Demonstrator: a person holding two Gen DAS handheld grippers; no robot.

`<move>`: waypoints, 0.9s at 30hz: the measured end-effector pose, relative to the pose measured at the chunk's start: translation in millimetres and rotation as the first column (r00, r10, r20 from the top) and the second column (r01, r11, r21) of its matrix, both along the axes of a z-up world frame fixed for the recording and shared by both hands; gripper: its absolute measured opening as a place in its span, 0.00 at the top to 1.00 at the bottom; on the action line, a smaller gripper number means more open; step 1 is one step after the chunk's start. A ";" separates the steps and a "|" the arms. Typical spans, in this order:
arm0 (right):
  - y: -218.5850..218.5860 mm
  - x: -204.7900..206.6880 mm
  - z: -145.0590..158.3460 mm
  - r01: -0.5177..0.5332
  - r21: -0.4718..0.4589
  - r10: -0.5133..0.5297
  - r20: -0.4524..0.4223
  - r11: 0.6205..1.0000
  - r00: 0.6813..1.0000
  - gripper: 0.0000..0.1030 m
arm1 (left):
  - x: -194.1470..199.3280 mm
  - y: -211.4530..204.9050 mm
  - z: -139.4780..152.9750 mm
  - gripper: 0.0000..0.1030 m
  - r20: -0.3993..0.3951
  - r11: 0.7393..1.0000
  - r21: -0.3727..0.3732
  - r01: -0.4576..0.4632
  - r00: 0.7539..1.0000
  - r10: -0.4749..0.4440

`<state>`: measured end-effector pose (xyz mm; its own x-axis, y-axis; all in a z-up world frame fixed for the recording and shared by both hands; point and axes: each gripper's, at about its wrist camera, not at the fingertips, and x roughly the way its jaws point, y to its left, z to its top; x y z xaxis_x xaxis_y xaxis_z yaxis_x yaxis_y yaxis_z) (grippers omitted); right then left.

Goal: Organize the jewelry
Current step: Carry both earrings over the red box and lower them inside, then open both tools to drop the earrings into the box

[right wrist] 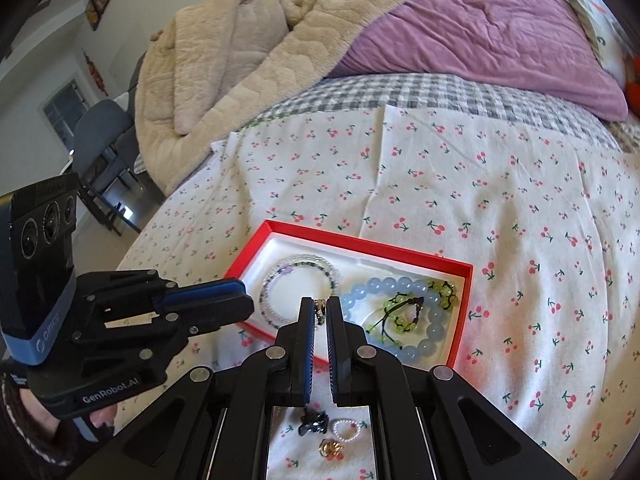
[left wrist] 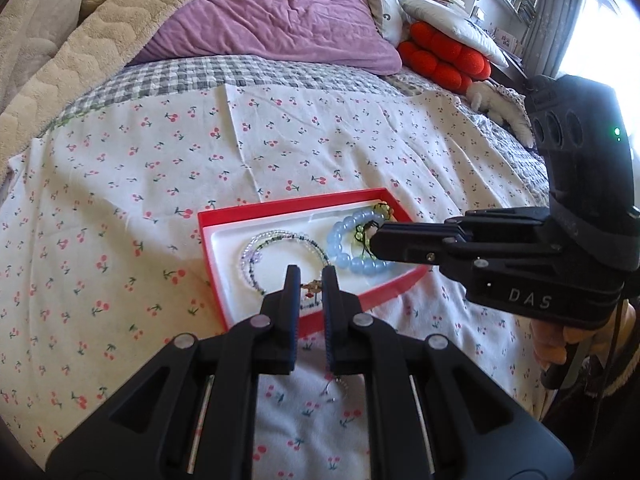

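A red box with a white lining lies on the cherry-print sheet. It holds a clear and purple bead bracelet, a pale blue bead bracelet and a green bead bracelet with black cord. My left gripper hangs over the box's near edge, jaws narrowly apart around a small gold and red piece. My right gripper is over the box, nearly shut on a small dark and gold piece. Loose small pieces lie under it on the sheet.
A purple quilt and a beige blanket are piled at the far side of the bed. Red cushions and pillows lie at the far right. A grey chair stands beyond the bed's left edge.
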<state>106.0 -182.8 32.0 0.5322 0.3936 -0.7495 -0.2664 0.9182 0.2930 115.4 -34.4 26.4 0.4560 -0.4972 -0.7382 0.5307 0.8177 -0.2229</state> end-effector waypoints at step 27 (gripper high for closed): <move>-12.6 2.4 -3.4 0.047 -0.036 -0.049 -0.059 0.998 0.997 0.88 | 5.4 2.1 -1.3 0.39 0.033 0.993 0.086 -0.083 0.996 0.080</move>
